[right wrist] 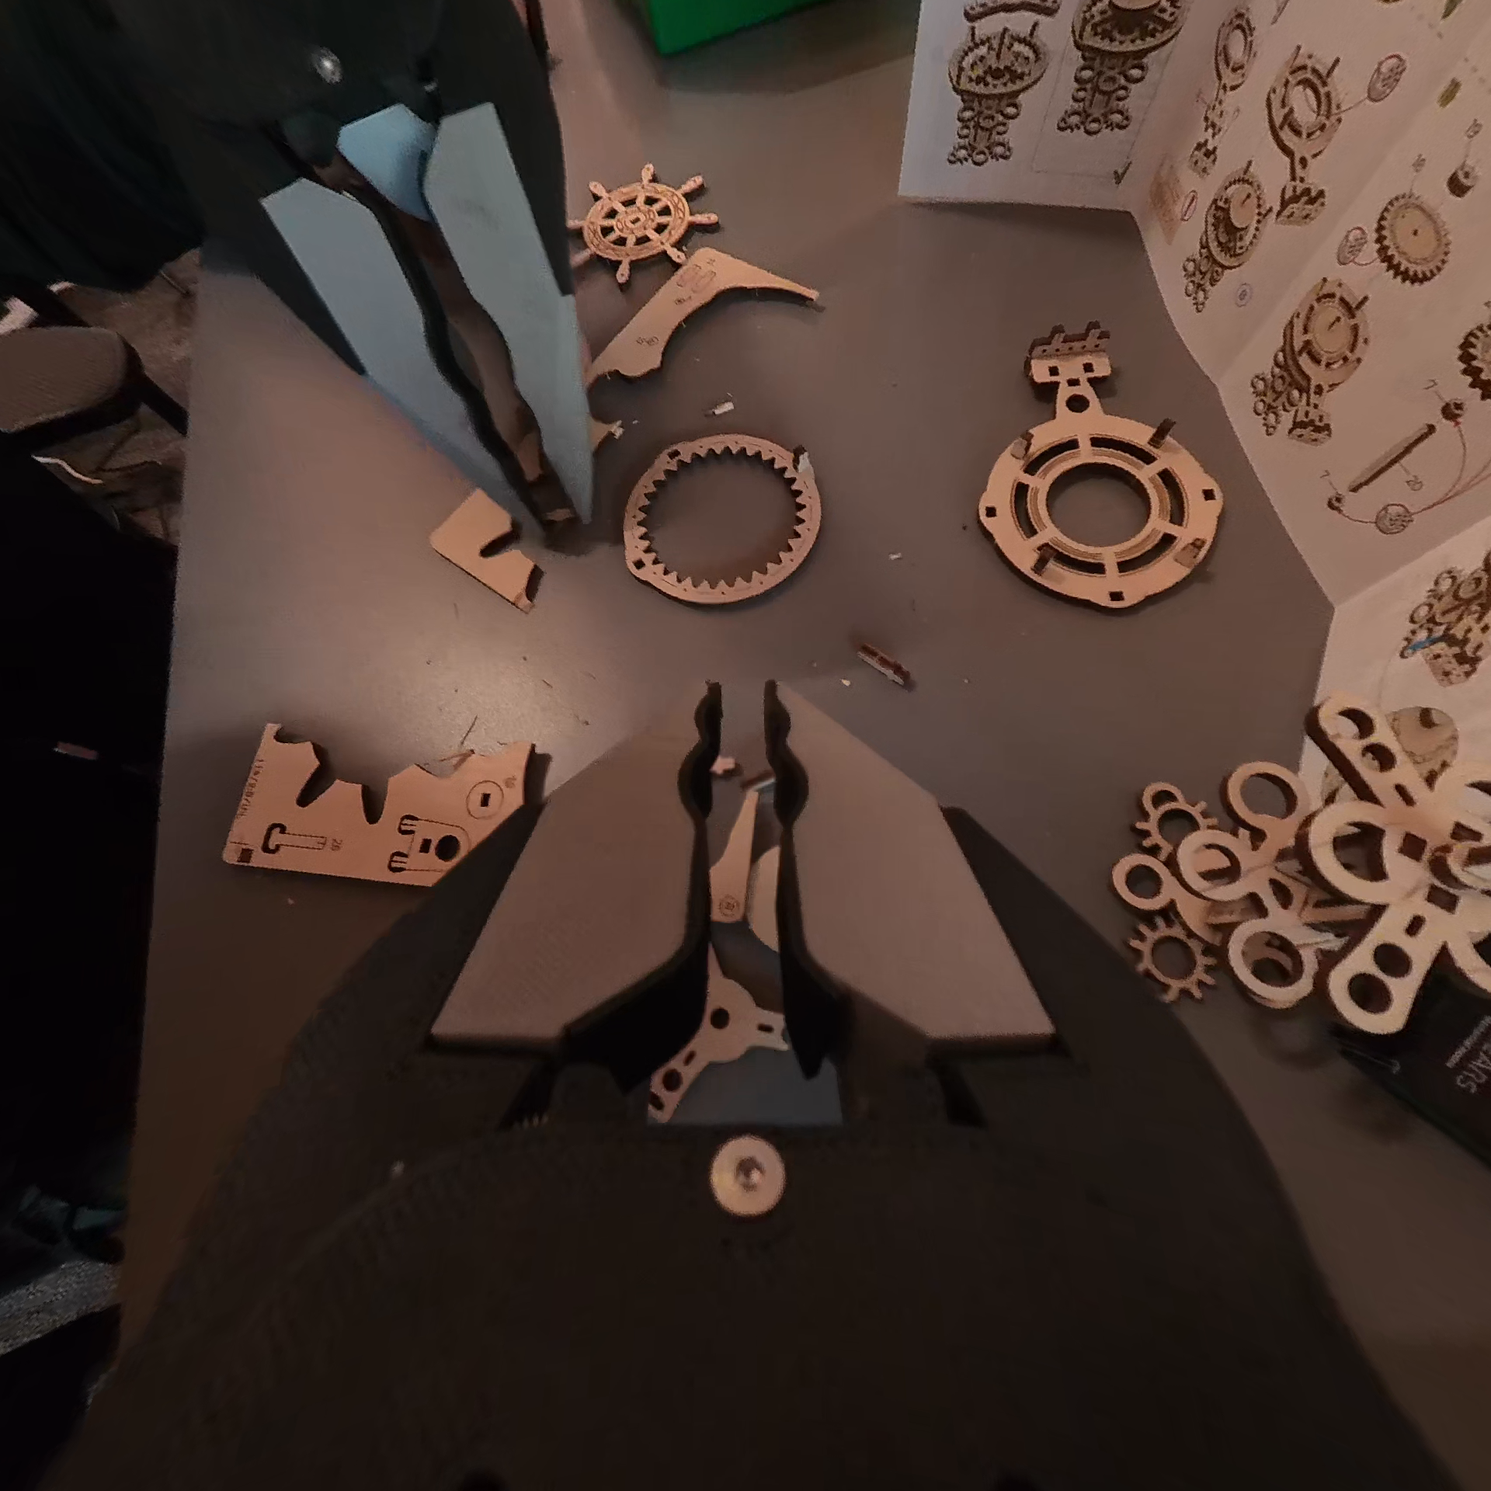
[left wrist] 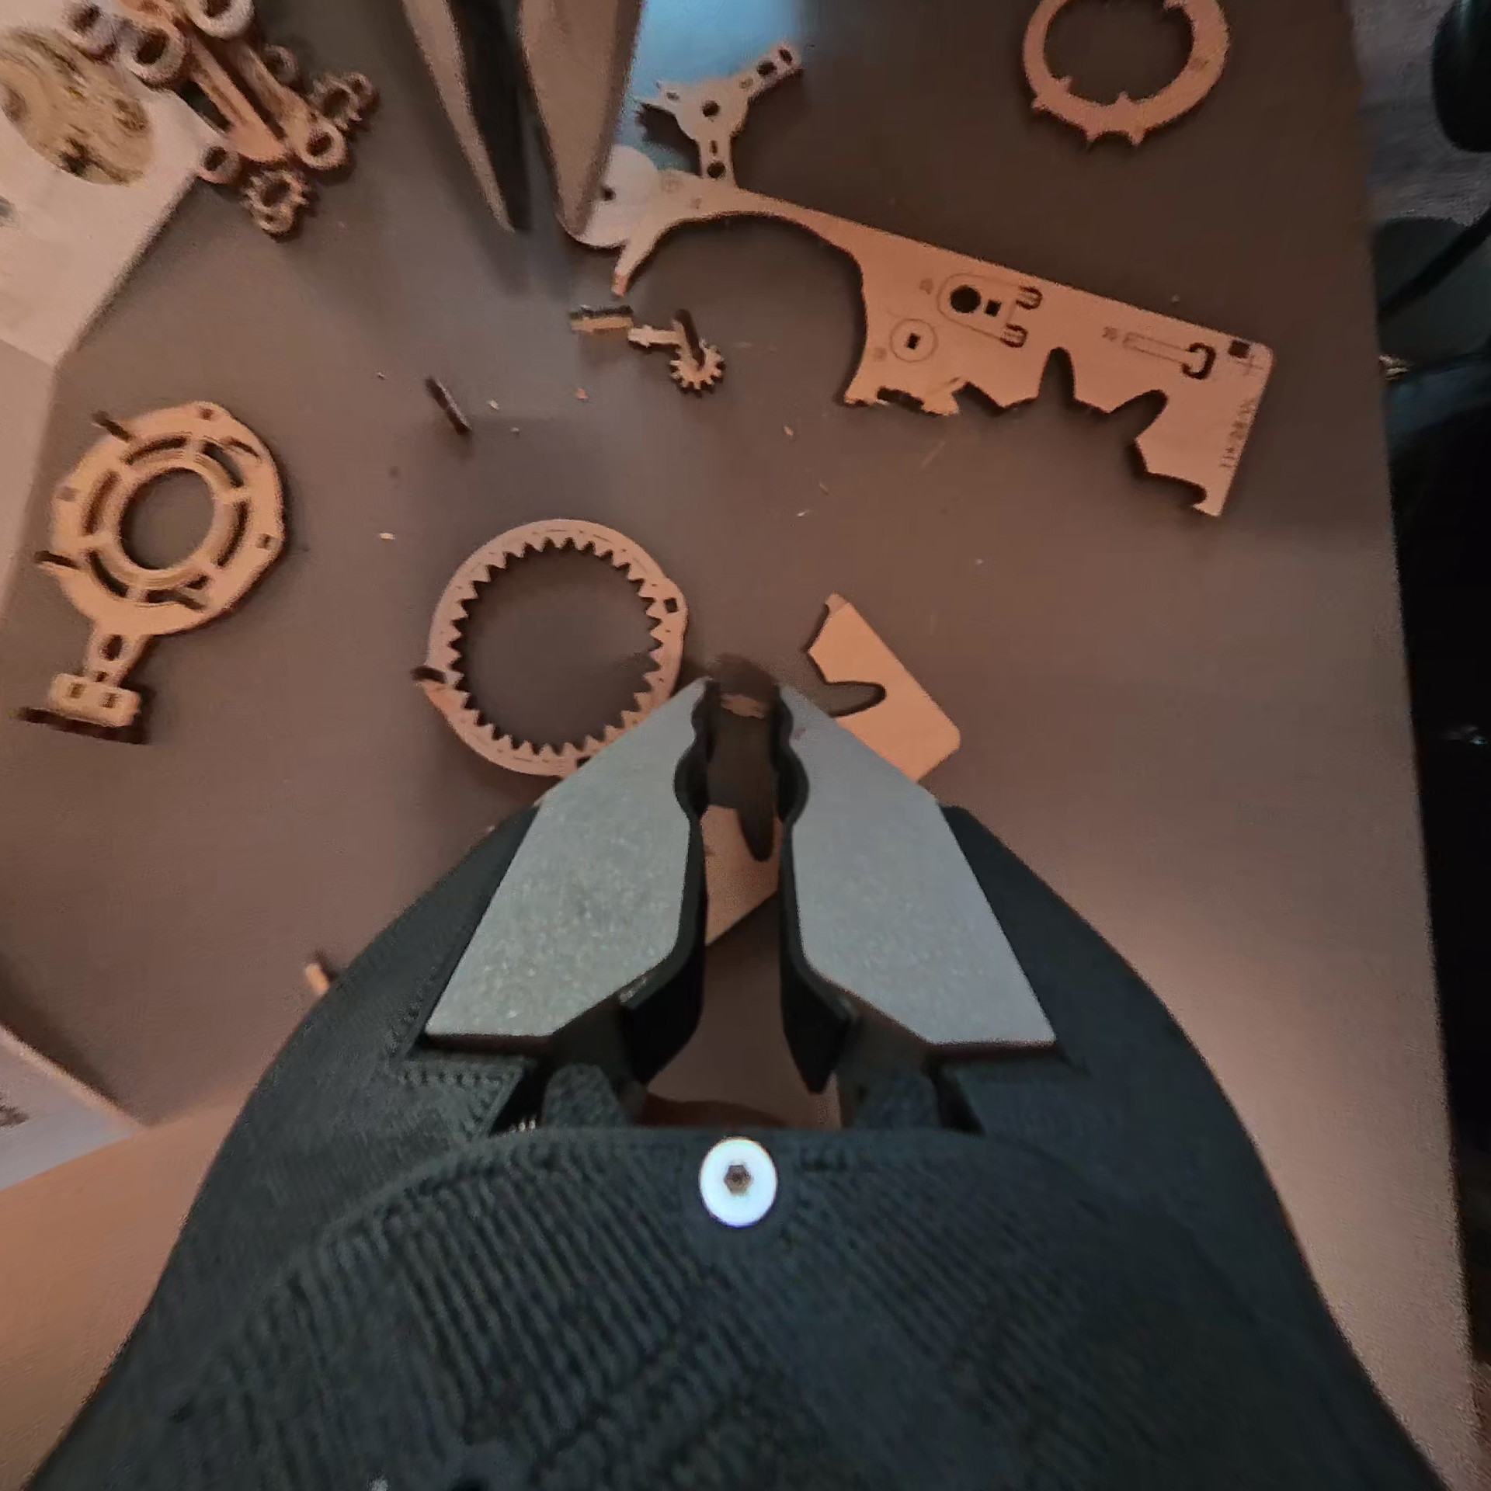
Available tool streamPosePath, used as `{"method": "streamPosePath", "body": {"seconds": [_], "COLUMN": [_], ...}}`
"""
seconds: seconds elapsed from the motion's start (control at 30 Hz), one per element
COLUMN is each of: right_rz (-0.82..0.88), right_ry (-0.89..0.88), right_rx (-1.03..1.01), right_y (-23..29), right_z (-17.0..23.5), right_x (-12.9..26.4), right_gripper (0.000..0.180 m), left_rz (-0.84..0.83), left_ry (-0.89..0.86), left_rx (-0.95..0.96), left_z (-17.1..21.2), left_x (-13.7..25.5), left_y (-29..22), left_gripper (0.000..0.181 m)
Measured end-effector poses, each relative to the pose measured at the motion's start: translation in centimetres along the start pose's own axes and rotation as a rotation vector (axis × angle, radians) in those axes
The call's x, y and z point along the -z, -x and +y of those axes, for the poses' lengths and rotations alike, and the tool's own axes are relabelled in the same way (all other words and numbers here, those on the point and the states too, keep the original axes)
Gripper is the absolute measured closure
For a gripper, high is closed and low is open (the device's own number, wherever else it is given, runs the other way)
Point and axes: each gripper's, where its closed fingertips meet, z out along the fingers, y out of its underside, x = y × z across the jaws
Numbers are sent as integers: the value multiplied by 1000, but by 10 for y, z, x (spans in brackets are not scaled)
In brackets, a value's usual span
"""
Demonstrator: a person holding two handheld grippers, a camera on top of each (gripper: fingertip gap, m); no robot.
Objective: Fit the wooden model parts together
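Note:
My left gripper [left wrist: 742, 695] is shut on a small dark wooden piece [left wrist: 738, 710], held just above the table beside the toothed ring gear [left wrist: 557, 645]. It also shows in the right wrist view [right wrist: 557, 504], tips down next to the ring gear [right wrist: 724, 520]. My right gripper [right wrist: 741, 694] hovers over the table with its jaws a narrow gap apart and nothing between them. A three-armed wooden part [right wrist: 718, 1021] lies under it. The round slotted frame with a stem [right wrist: 1097, 504] lies to the right, and in the left wrist view [left wrist: 161, 549] at far left.
A large offcut sheet [left wrist: 1008, 339], a small offcut [left wrist: 895, 710], a gear on a pin [left wrist: 690, 359] and a notched ring [left wrist: 1125, 68] lie around. An assembled ring-and-gear cluster [right wrist: 1323, 871], a ship's wheel [right wrist: 641, 222] and an instruction sheet [right wrist: 1291, 242] sit near the edges. My hands' fingertips stand some 10 centimetres from each other.

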Motion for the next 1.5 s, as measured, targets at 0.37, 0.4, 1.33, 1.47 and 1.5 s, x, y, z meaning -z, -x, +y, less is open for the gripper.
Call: {"method": "streamPosePath", "body": {"seconds": [0.37, 0.4, 1.33, 1.47, 1.5], "right_rz": [-373, -399, -354, -292, -277], "right_ry": [-238, -260, -466, -527, -533], "right_rx": [-157, -168, -379, -353, -347], "right_y": [58, 60, 29, 25, 25], "right_z": [-58, -62, -84, -93, -95], "right_x": [-7, -5, 2, 7, 6], "right_gripper": [177, 180, 179, 179, 179], "left_rz": [-410, -420, -506, -480, -495], "left_ry": [-506, -523, -523, -511, -513], "left_rx": [-502, -528, -224, -90, -79], "left_z": [-77, -80, -83, -82, -82], "left_x": [47, 48, 54, 49, 50], "left_y": [9, 6, 41, 48, 49], "left_gripper": [173, 174, 158, 166, 171]}}
